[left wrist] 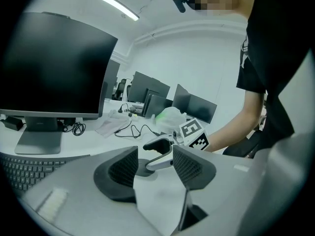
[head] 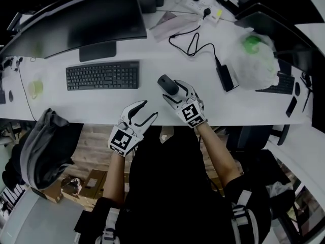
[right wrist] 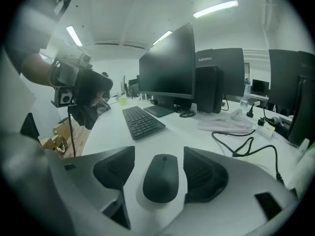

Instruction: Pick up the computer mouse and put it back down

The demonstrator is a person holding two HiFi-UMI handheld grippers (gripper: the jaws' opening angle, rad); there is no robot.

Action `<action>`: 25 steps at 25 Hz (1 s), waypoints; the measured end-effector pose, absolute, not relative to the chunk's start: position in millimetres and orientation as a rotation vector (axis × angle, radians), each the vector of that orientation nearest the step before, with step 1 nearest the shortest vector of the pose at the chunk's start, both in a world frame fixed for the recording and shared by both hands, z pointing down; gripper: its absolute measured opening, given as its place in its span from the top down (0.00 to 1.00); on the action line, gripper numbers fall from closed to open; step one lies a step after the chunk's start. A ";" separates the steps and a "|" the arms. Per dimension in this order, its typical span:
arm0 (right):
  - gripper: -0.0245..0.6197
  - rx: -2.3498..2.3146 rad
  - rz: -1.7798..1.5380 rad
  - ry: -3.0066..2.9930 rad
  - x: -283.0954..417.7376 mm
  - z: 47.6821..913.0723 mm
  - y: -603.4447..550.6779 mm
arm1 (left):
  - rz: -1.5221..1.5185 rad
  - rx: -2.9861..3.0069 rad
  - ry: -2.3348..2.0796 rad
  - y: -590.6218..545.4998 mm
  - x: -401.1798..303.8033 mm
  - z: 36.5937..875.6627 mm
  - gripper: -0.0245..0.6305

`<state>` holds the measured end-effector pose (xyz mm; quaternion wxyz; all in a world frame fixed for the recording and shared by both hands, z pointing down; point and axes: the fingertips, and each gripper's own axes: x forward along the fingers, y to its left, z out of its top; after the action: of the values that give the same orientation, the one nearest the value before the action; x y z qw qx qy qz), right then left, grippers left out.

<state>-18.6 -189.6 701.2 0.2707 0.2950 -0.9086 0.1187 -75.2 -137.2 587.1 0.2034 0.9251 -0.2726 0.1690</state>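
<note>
At the left, the keyboard (head: 102, 76) lies on the tabletop (head: 203, 93) in front of the monitor (head: 76, 22), well clear of the work. Next to the right, the left gripper (head: 146, 111) hangs over the tabletop's near edge; its jaws stand apart with nothing between them, so it plays no part here. Further right, the right gripper (head: 171, 91) has its jaws spread to either side of the mouse (right wrist: 161, 177). The mouse sits flat on the tabletop with a strip of bare surface showing on its left side, while its right side is very near or touching that jaw. The jaws have not clamped it. As things lie, the mouse is down and ungripped; whether the lift is yet to come or already finished cannot be told.
</note>
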 end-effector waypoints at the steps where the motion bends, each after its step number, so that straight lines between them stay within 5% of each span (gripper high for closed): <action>1: 0.50 0.800 0.334 -2.444 -19.0 705.3 -191.8 | 0.474 2.576 -0.763 -137.4 -76.1 588.7 0.64; 25: 0.51 0.881 0.333 -2.245 -25.5 771.4 -201.8 | 0.454 2.551 -0.776 -137.5 -82.3 589.3 0.64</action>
<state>-25.5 -201.8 771.4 0.3460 0.3395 -0.8652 0.1285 -82.3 -137.5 589.3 0.2167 0.9207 -0.2801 0.1639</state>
